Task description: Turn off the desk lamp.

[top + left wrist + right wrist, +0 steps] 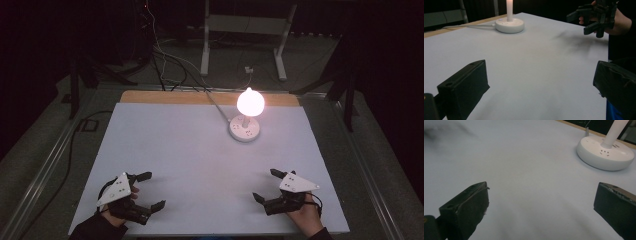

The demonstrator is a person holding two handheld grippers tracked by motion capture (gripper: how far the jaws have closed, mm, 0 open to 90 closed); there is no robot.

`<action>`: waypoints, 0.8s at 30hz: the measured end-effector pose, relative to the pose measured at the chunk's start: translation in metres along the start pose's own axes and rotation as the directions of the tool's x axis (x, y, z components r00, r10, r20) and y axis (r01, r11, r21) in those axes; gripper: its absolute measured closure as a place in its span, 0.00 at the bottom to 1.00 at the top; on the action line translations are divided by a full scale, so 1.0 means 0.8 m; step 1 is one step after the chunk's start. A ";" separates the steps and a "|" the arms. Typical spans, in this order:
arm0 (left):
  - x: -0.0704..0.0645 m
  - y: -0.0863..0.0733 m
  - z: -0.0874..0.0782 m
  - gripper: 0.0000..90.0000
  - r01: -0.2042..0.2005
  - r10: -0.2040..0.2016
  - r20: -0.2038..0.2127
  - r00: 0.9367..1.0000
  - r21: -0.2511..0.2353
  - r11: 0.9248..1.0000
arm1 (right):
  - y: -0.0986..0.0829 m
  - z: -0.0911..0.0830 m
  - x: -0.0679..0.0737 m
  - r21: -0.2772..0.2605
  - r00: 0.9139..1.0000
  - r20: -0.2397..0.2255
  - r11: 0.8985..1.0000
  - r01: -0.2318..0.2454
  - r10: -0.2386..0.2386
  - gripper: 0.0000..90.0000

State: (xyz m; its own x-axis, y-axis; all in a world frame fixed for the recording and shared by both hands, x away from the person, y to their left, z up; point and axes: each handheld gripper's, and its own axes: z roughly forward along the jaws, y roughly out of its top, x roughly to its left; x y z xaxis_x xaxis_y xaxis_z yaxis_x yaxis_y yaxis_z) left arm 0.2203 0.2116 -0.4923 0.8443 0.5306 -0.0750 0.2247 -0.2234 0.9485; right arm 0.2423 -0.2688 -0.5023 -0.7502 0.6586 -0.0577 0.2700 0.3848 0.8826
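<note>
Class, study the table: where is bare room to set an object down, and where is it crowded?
Bare: the white table between the left gripper, right gripper and lamp. Crowded: only the far right, around the lamp's base.

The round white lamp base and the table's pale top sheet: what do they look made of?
The round white lamp base looks like moulded plastic, smooth and slightly glossy, with socket slots cut into its top. The pale top sheet looks like matte paper or thin board, giving no glare under the lamp; a wooden strip shows past its far edge.

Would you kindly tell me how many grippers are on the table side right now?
2. The left gripper is at the near left of the table, the right gripper at the near right; both are open and hold nothing.
</note>
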 end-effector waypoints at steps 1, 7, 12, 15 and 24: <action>0.000 0.000 0.000 0.00 0.000 0.000 0.000 1.000 -0.002 1.000 | 0.000 0.000 0.000 -0.002 1.000 0.002 1.000 0.002 -0.002 0.00; 0.000 0.000 0.000 0.00 -0.002 0.002 0.000 1.000 0.000 1.000 | 0.003 0.000 0.003 0.003 1.000 -0.007 1.000 0.001 -0.001 0.00; -0.001 0.000 0.000 0.00 -0.003 0.003 -0.001 1.000 0.002 1.000 | 0.010 -0.003 0.007 -0.001 0.999 -0.038 1.000 -0.006 0.006 0.00; 0.000 0.000 0.001 0.00 0.002 -0.002 -0.002 1.000 0.002 1.000 | 0.015 -0.003 0.009 -0.007 0.998 -0.058 1.000 -0.015 0.015 0.00; 0.000 0.000 0.001 0.00 0.000 0.000 -0.003 1.000 0.002 1.000 | 0.031 -0.006 0.007 -0.043 0.995 -0.096 0.998 -0.046 0.042 0.00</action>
State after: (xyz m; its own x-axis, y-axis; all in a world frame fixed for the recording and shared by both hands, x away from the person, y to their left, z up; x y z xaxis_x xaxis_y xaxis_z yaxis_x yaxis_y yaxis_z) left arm 0.2206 0.2110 -0.4927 0.8428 0.5332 -0.0741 0.2256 -0.2248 0.9479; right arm 0.2418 -0.2584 -0.4787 -0.7928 0.6090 0.0241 0.2780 0.3262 0.9035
